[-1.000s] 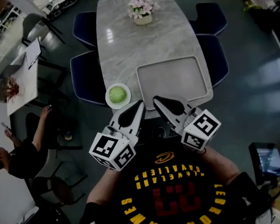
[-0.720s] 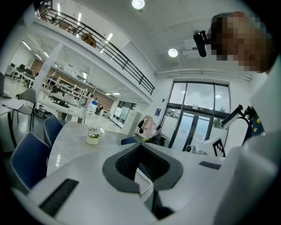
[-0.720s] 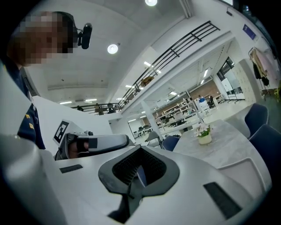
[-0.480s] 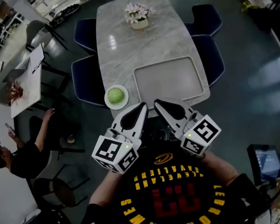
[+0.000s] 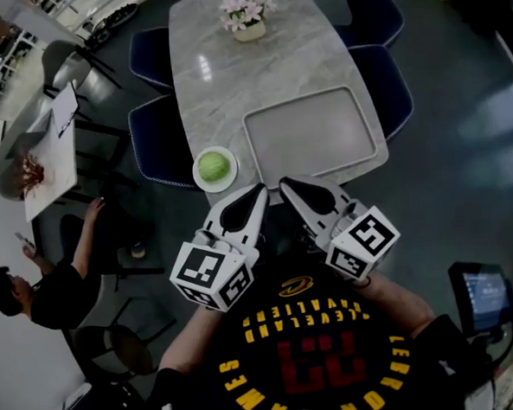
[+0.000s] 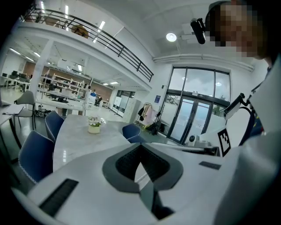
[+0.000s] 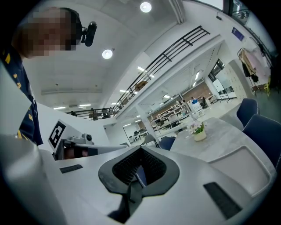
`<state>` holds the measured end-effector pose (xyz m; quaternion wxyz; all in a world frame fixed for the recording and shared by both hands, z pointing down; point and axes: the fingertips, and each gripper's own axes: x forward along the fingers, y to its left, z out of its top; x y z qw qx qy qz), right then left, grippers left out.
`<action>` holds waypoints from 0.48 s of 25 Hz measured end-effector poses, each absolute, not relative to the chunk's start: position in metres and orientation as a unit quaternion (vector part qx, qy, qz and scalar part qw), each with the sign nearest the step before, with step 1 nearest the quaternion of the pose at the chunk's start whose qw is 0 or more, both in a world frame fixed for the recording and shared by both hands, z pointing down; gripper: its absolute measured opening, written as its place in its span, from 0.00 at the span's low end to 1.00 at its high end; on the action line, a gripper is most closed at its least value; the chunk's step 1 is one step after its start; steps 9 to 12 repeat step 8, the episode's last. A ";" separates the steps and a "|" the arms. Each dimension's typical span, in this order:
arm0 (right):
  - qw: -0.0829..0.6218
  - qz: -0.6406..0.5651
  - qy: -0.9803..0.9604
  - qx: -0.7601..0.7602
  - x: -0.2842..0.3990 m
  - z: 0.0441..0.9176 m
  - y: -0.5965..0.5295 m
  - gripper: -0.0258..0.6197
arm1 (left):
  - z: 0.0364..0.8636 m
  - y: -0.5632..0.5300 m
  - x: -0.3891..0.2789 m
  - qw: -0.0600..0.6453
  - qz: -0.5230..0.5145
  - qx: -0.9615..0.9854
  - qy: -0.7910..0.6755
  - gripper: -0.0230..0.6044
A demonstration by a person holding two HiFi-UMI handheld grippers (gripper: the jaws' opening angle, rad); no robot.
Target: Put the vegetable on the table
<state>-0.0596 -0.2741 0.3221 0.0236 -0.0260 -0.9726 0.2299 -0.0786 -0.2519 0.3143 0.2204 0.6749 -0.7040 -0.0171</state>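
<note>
**Task status.** The vegetable (image 5: 213, 166), a round green head, lies in a white dish (image 5: 195, 172) at the near left corner of the surface (image 5: 231, 80). It therefore rests on the surface by way of the dish, not on the bare top. This arrangement fits two stages: the vegetable already delivered in its dish, or the vegetable awaiting transfer out of the dish. The views do not settle which.

**Containers.** The dish holds only the vegetable. The grey tray (image 5: 313, 136), just beside the dish, holds nothing. A flower pot (image 5: 247, 27) stands at the far end.

**Grippers.** The left gripper (image 5: 261, 188) and the right gripper (image 5: 281, 183) hang just short of the near edge. The jaws of both are closed, with nothing between them.
</note>
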 end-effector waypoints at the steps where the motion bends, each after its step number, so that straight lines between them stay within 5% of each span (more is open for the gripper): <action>1: 0.024 0.229 -0.973 -0.020 -0.060 0.323 -0.275 0.05 | 0.315 -0.252 -0.081 0.223 -0.020 0.677 -0.702 0.04; 12: 0.041 0.227 -0.973 0.017 -0.088 0.330 -0.260 0.05 | 0.315 -0.231 -0.116 0.227 -0.040 0.688 -0.688 0.04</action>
